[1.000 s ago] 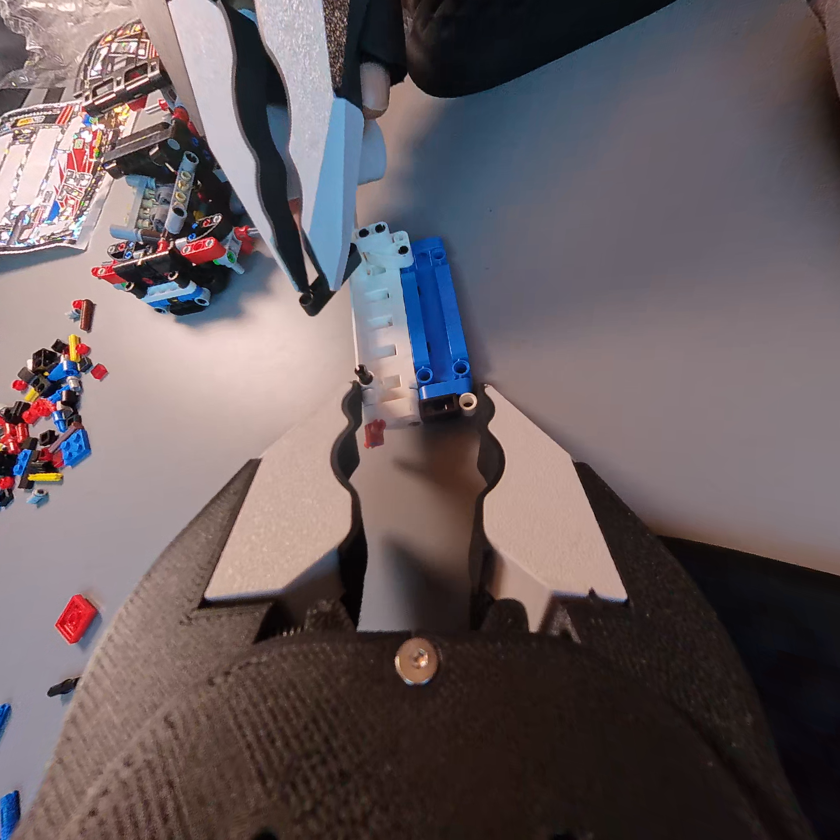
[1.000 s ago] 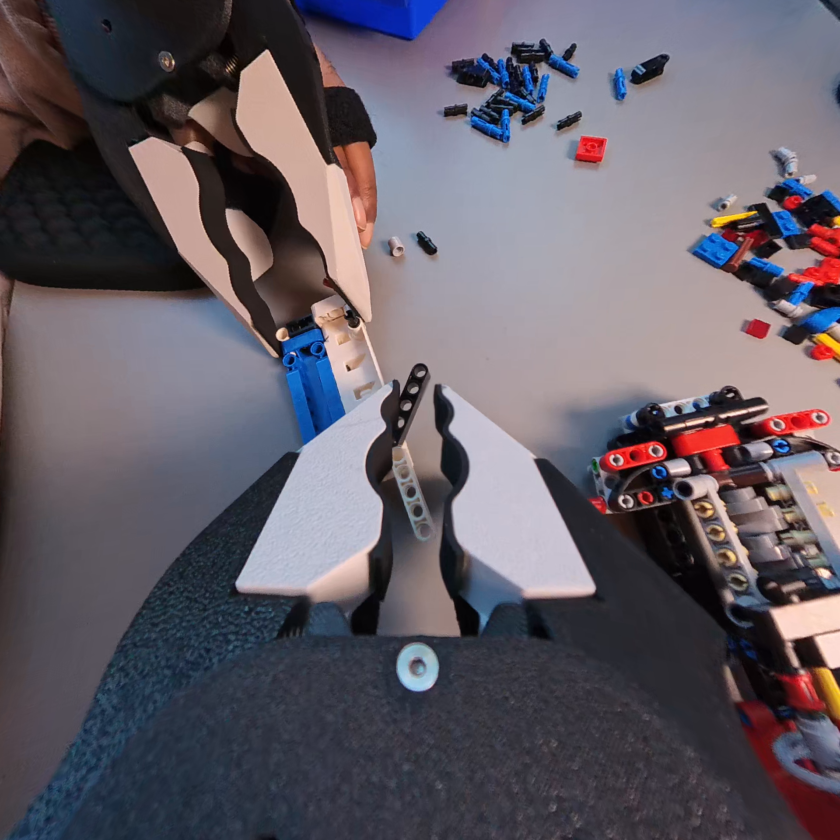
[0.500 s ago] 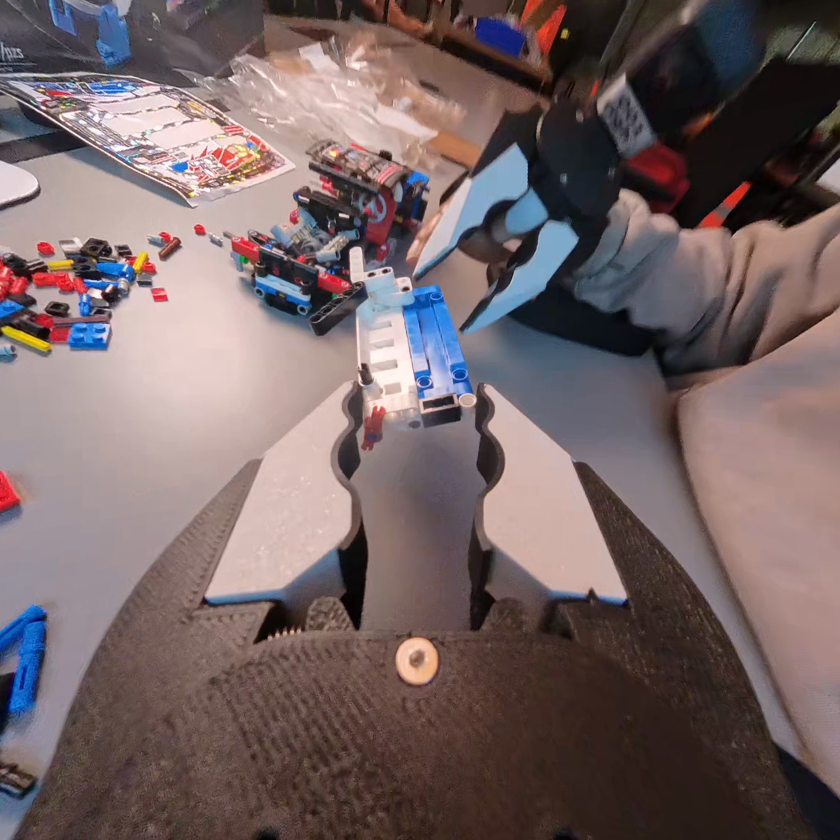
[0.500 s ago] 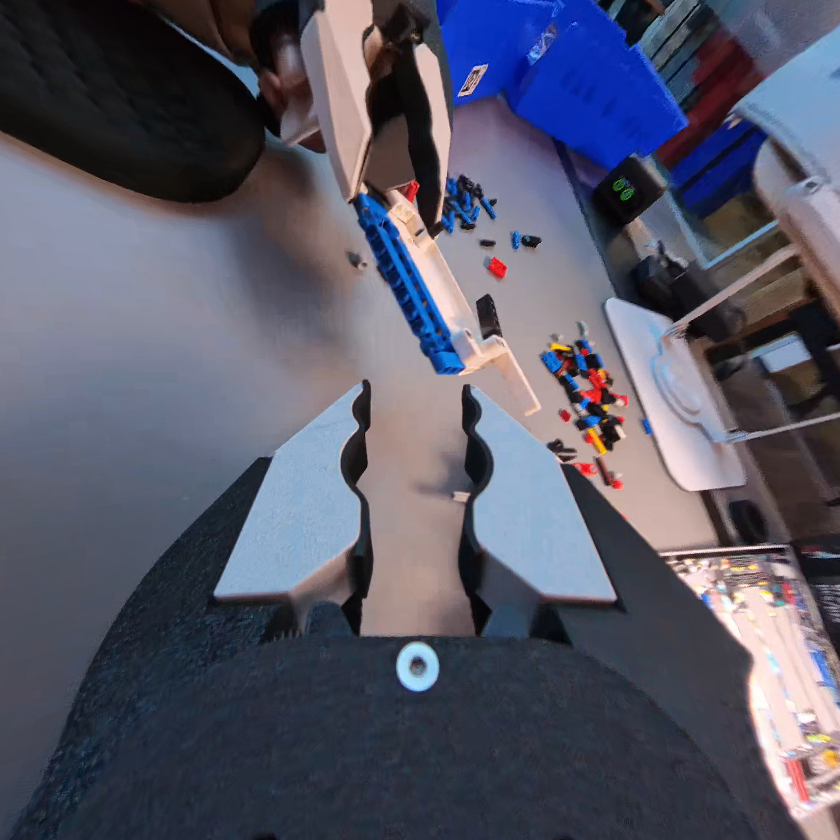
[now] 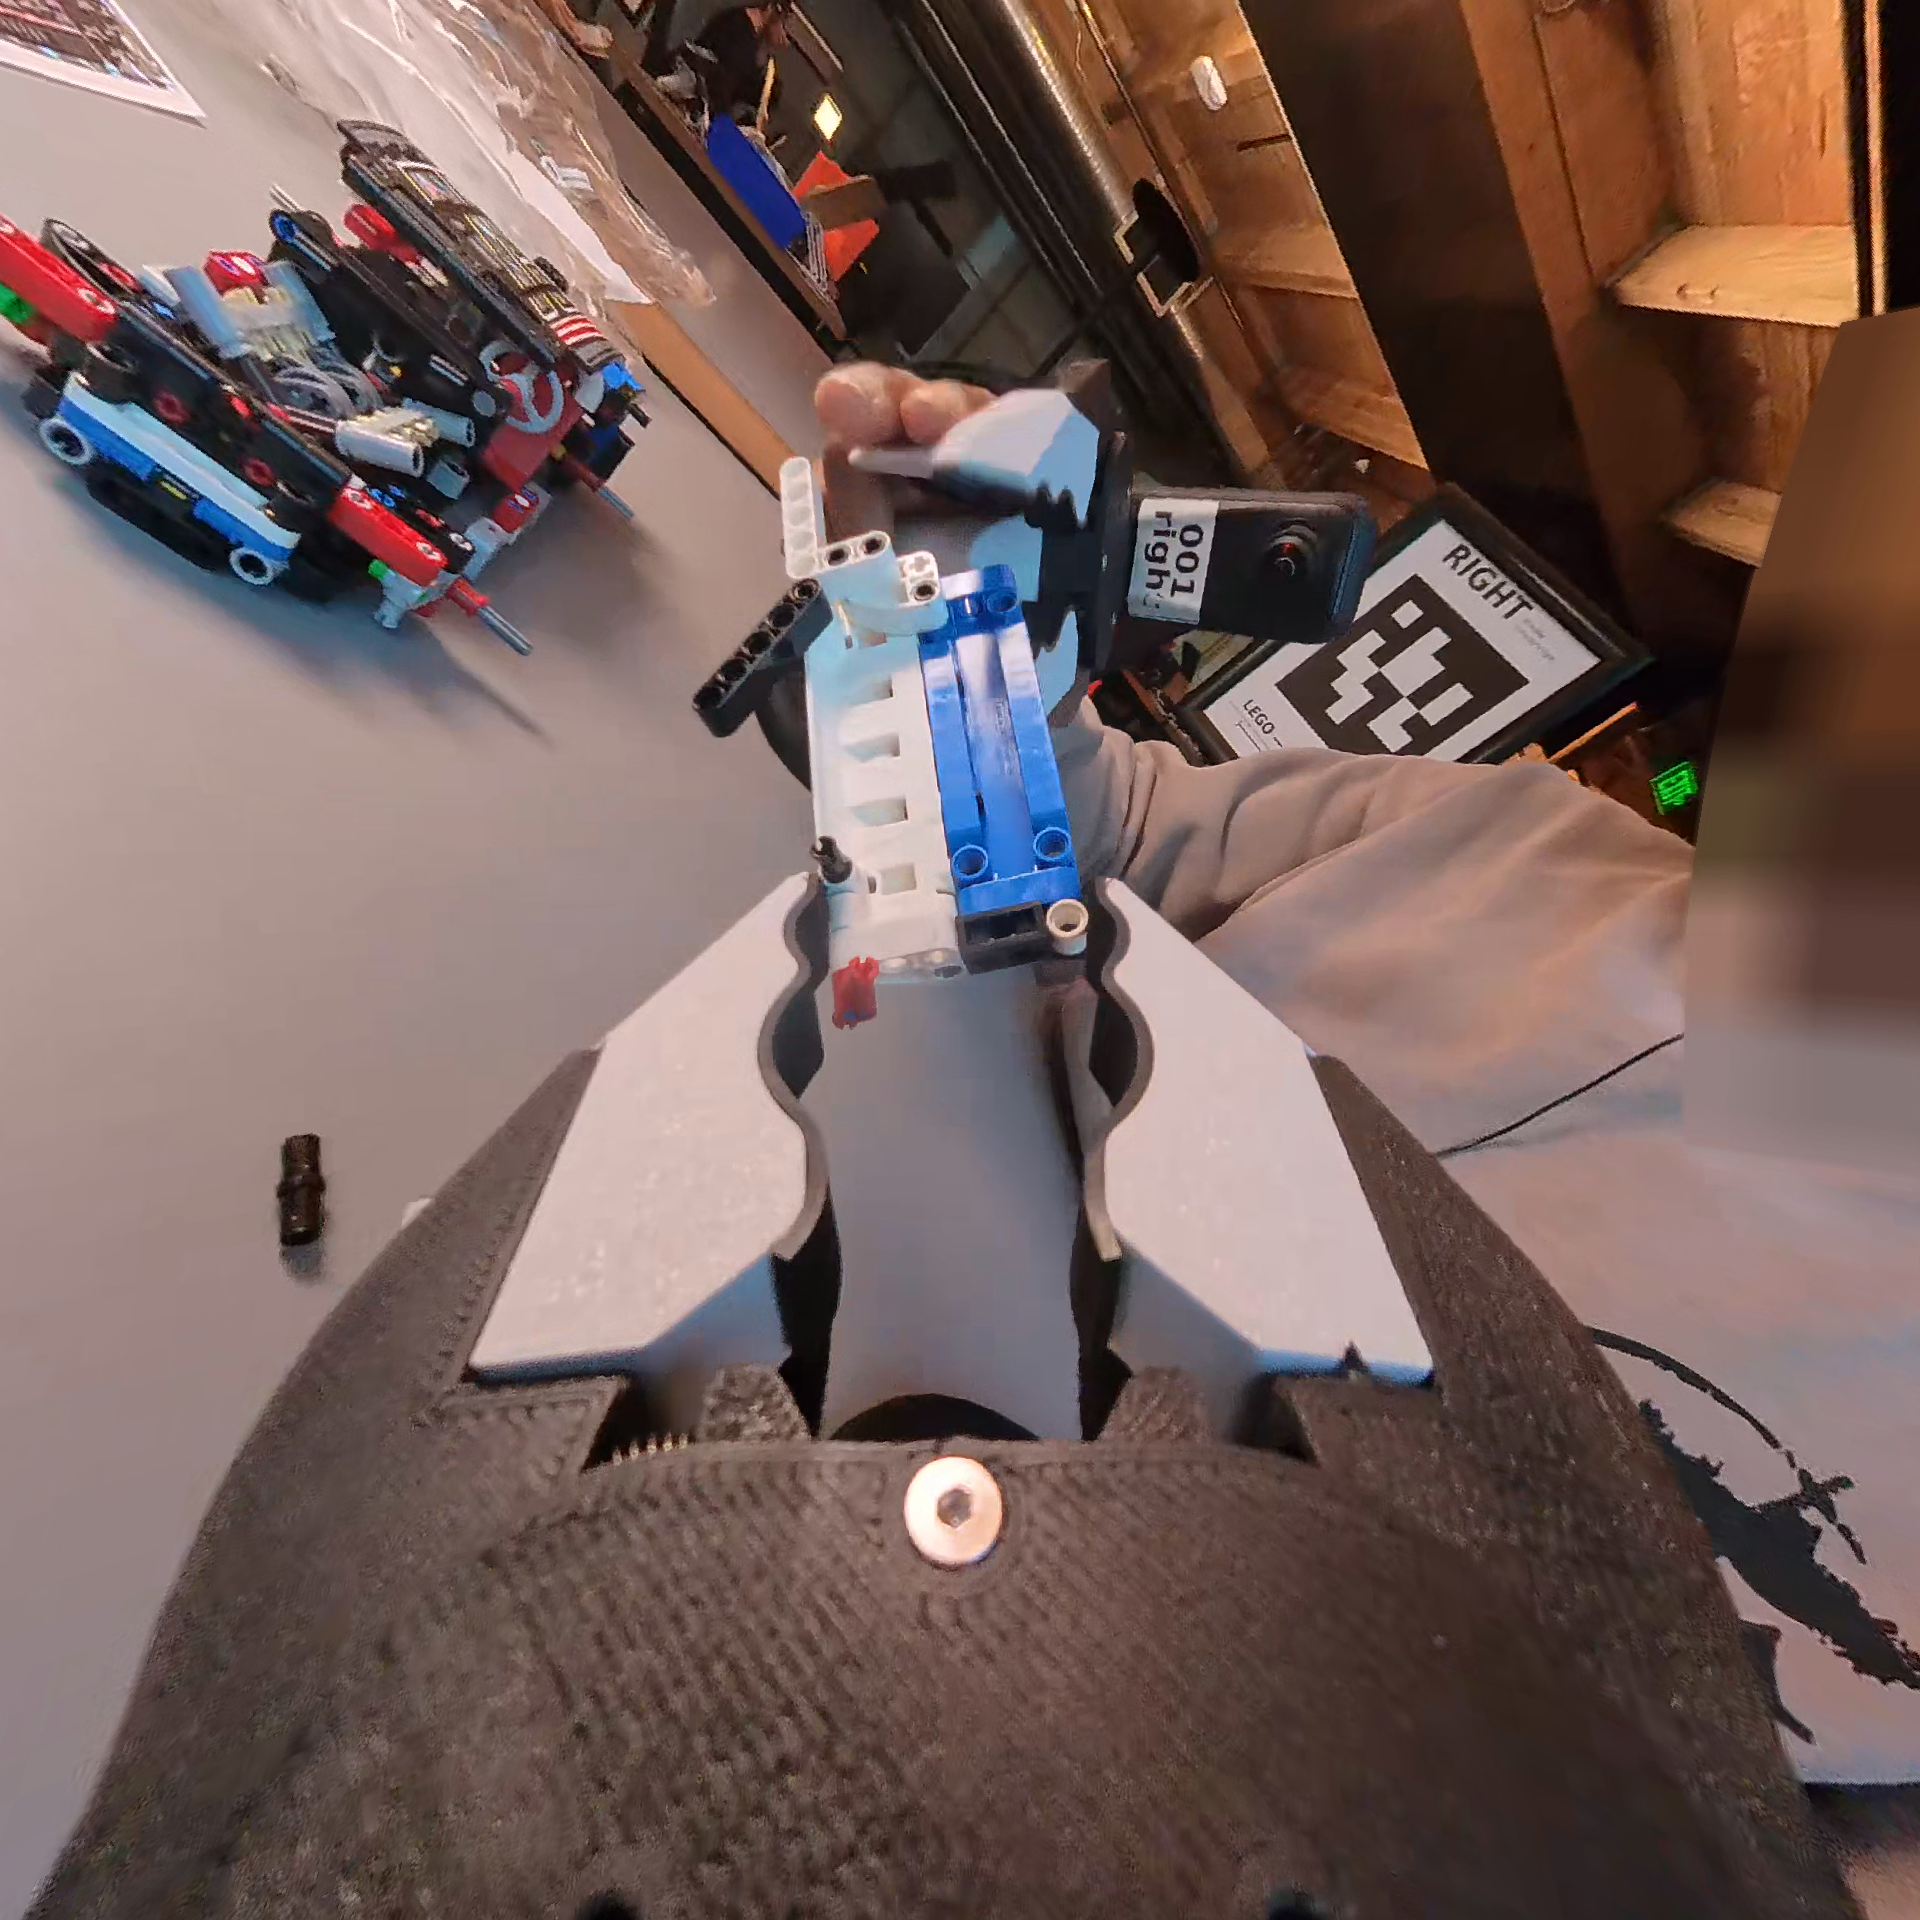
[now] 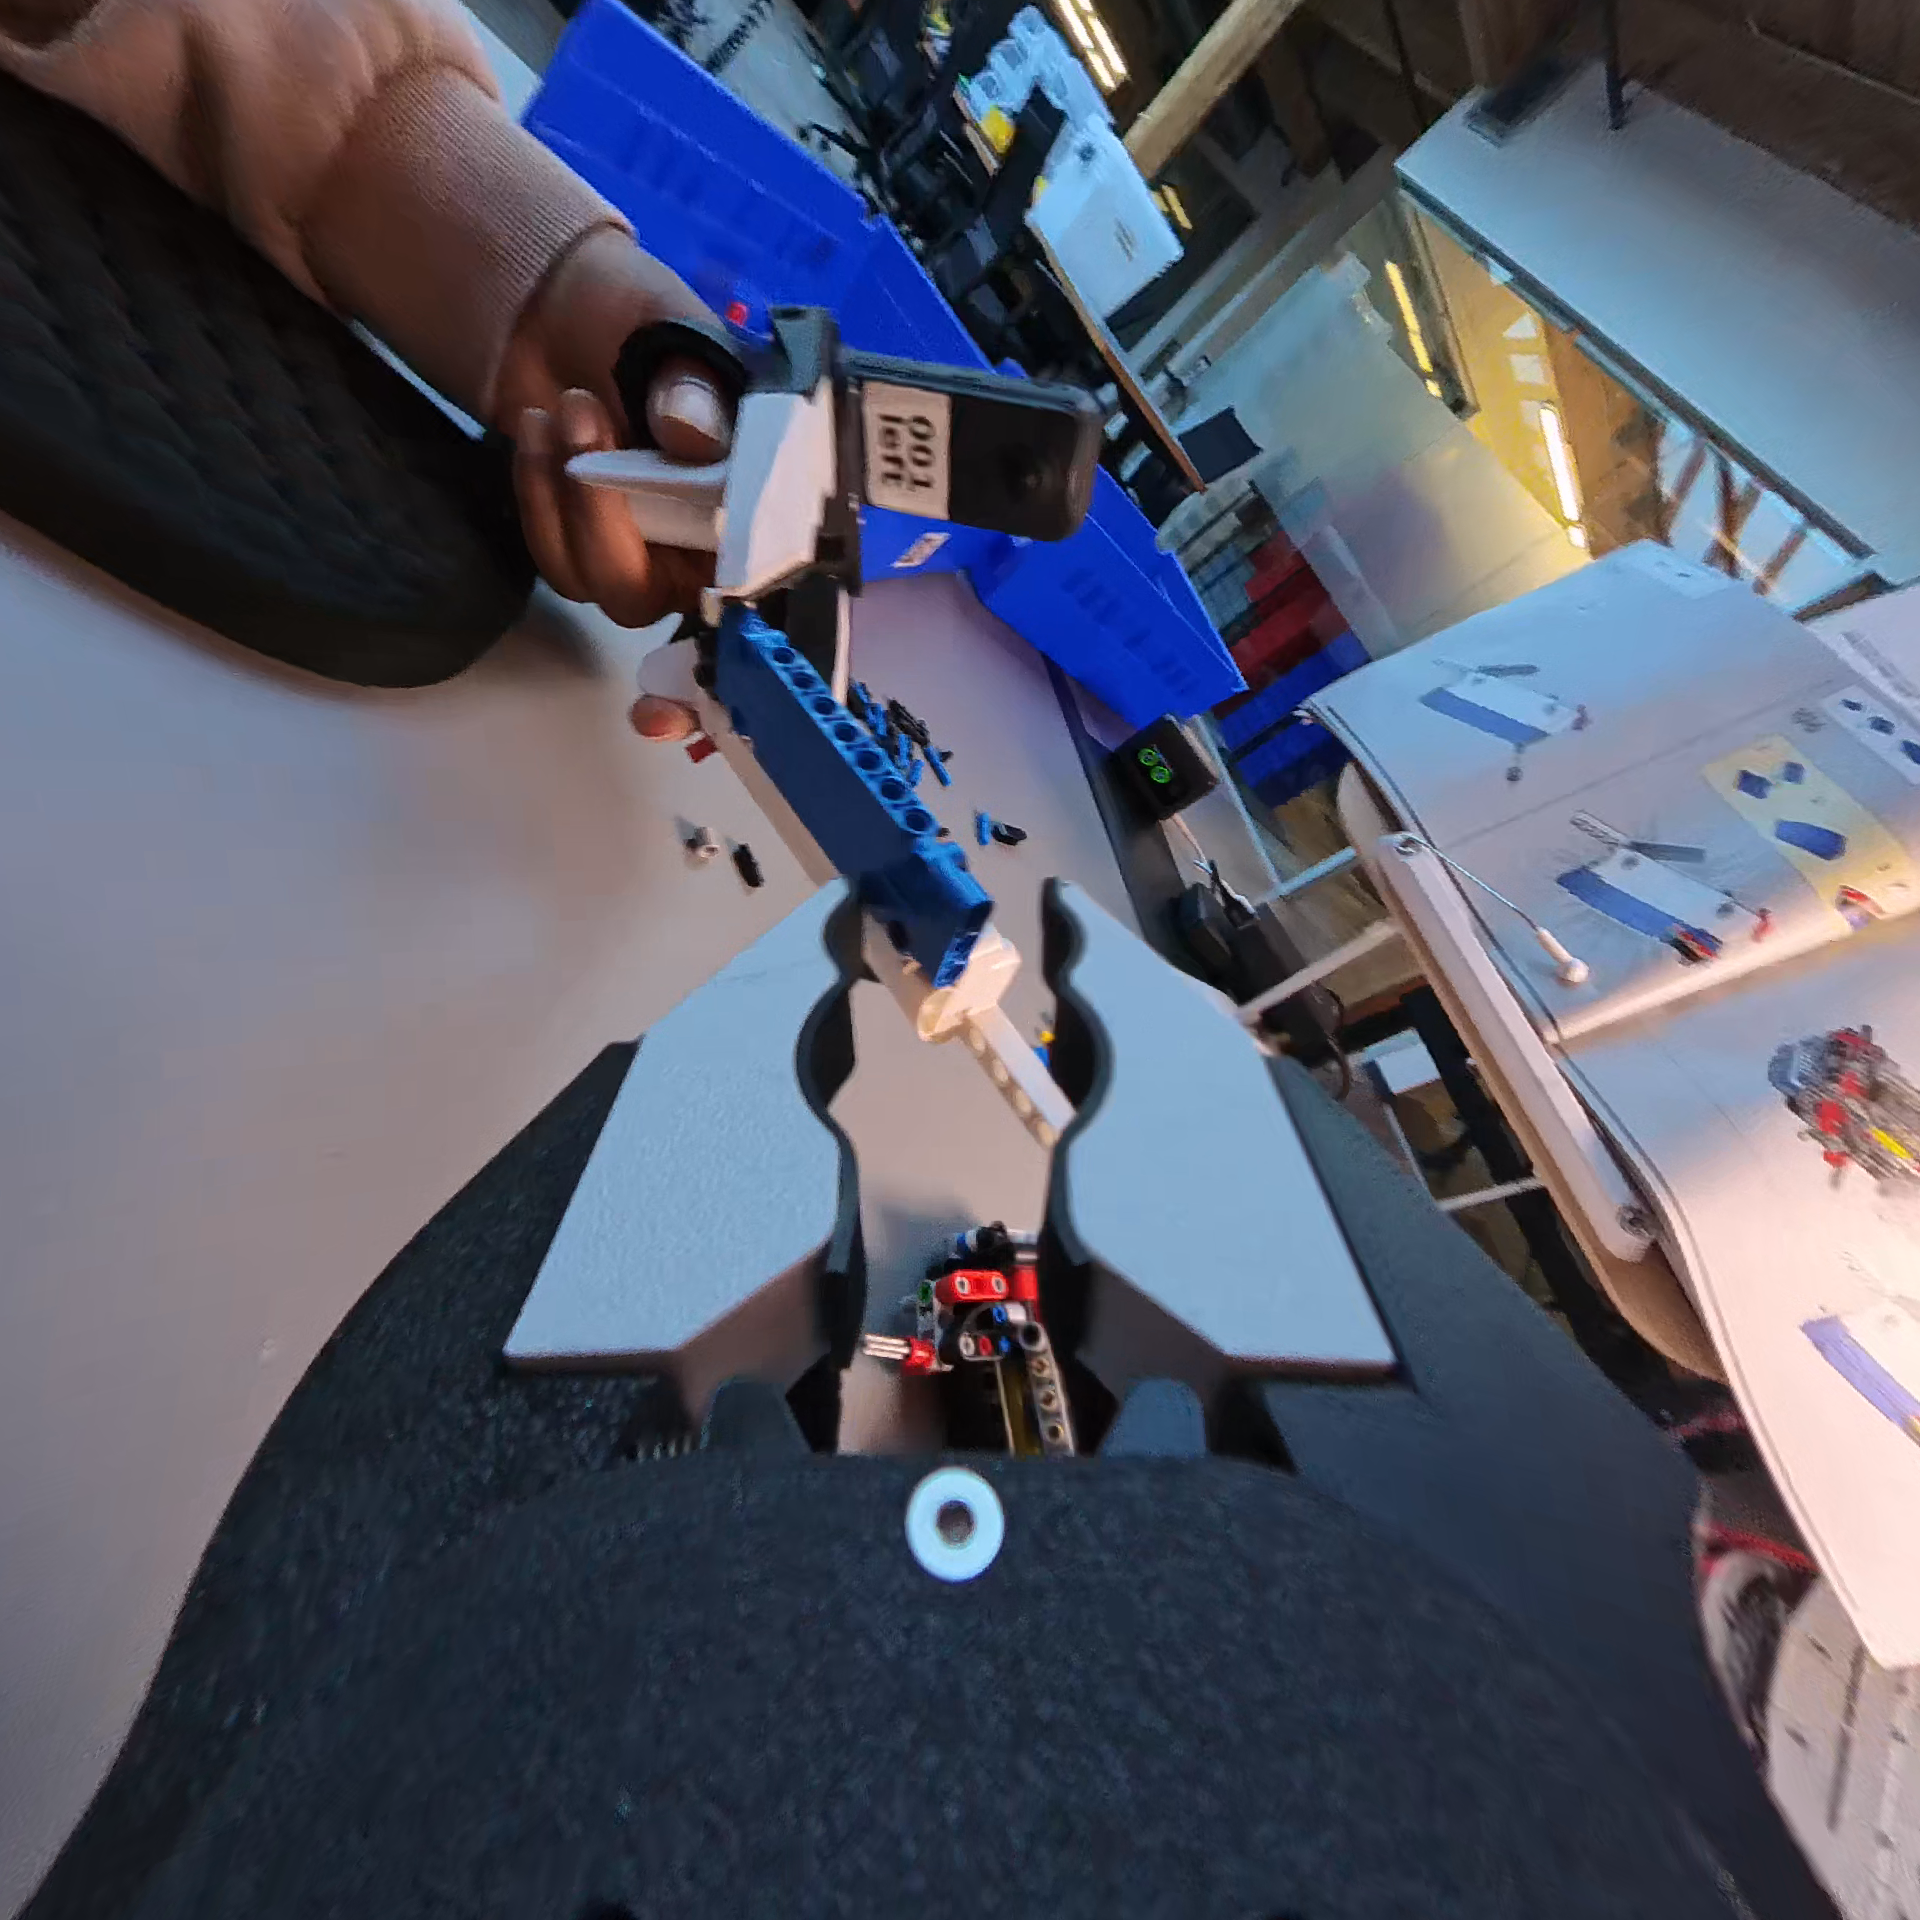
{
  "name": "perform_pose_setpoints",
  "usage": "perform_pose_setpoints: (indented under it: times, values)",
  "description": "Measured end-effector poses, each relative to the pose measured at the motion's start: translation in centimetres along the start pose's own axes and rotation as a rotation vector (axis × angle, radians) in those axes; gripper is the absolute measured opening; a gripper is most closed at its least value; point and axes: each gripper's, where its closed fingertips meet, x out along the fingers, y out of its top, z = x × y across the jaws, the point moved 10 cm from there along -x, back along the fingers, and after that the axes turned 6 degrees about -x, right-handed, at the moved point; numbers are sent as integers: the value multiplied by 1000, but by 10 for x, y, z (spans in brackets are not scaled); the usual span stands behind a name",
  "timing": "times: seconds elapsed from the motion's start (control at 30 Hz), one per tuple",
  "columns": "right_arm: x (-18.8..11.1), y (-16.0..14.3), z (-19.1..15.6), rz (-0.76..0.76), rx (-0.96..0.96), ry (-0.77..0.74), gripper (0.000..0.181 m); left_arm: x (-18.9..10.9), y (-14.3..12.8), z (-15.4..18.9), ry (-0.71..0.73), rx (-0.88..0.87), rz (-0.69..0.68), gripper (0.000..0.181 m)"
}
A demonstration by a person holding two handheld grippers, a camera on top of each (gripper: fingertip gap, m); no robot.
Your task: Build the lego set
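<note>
My left gripper (image 5: 956, 920) is shut on the near end of a blue and white subassembly (image 5: 987, 748) and holds it in the air above the grey table (image 5: 312, 883). A black beam (image 5: 764, 660) and a white beam (image 5: 798, 509) stick out from its far end. In the right wrist view the subassembly (image 6: 831, 748) points at me. Its white beam (image 6: 1013, 1070) lies between the fingers of my right gripper (image 6: 945, 914). The jaws stand wide on either side of that end and look open.
A partly built red, black and blue car (image 5: 312, 416) stands on the table at the left, also seen low between my right fingers (image 6: 987, 1320). A black pin (image 5: 301, 1190) lies near. Loose pins (image 6: 894, 727), blue bins (image 6: 727, 187) and instruction pages (image 6: 1662, 831) lie beyond. Some 7 centimeters of space lies between my two pairs of fingers. The left tips stand about 9 centimeters off the black pin (image 5: 301, 1190).
The left gripper lifted the subassembly off the table and tilted it up. The right gripper let go of the beams, now on the subassembly's far end, and came round that end.
</note>
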Motion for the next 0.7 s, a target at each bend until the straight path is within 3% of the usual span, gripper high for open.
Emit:
perform_pose_setpoints:
  times: [0.1, 0.2, 0.27, 0.33, 0.5, 0.57, 0.63, 0.7]
  values:
    - [-1, 2, -1, 24, 50, 94, 18, 0, -1, -2, -32, -37, -17, 48]
    - [-2, -7, 7, 33, 341, 200, 11, -2, 2, -2, 6, -5, 23, 49]
    - [-2, -18, 12, 27, 580, 277, 6, -4, 5, 0, 90, 90, 56, 58]
    - [-1, -26, 13, 9, 774, 399, 5, -3, 5, 3, 160, 182, 42, 56]
    - [7, -46, 6, 41, 1163, 590, 4, 2, 6, 4, 338, 368, 18, 54]
    - [9, -53, 3, 67, 1254, 649, 4, 1, 5, 5, 344, 402, -6, 53]
    - [13, -57, -1, 82, 1330, 707, 4, 6, 1, 7, 317, 422, -64, 44]
    - [19, -60, -5, 61, 1382, 706, 5, 13, -3, 6, 348, 425, -147, 22]
